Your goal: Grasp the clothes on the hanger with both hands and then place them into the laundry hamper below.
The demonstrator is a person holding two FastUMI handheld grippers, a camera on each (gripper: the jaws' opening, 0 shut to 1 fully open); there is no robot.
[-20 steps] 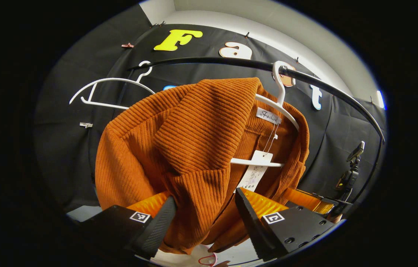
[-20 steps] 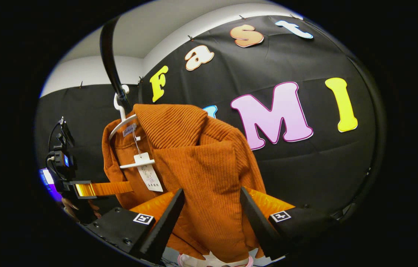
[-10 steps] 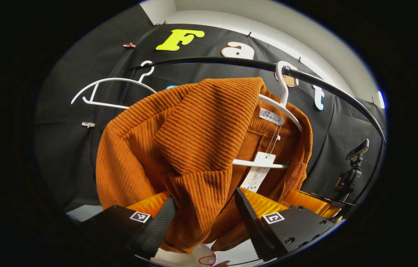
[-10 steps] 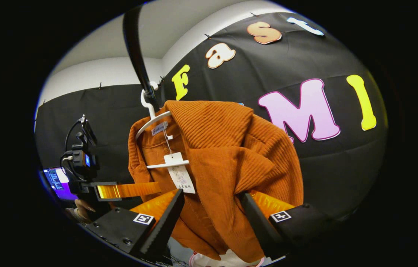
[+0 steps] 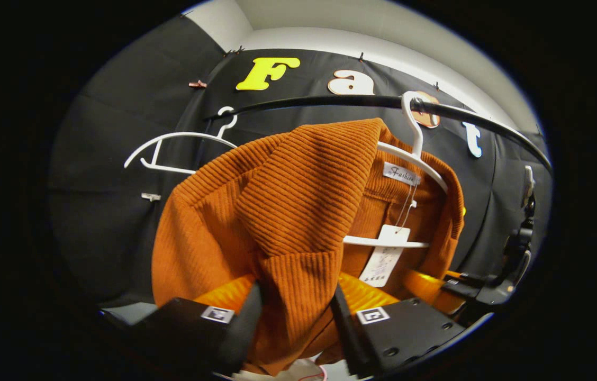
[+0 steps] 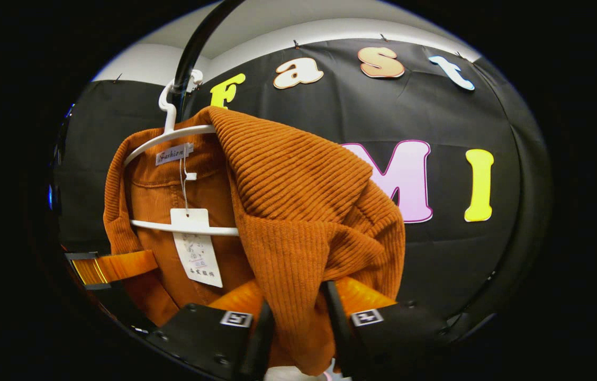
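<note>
A rust-orange ribbed garment (image 5: 298, 211) hangs on a white hanger (image 5: 415, 159) from a black rail (image 5: 330, 100). In the left gripper view my left gripper (image 5: 294, 323) is shut on the garment's front edge, both fingers pressing the cloth. The right gripper view shows the same garment (image 6: 304, 201) on its hanger (image 6: 171, 135), and my right gripper (image 6: 298, 328) is shut on the other front edge. A white tag (image 6: 195, 248) dangles from the collar. The other gripper's finger (image 6: 113, 267) shows at the left, beside the cloth. The hamper is hidden below.
An empty white hanger (image 5: 177, 151) hangs further left on the rail. A camera mount on a stand (image 5: 521, 248) rises at the right edge of the left gripper view. Black cloth walls close in behind the rail.
Both grippers have closed from open onto the garment's front edges. The right gripper has swung round so the garment sits more to the left of its view.
</note>
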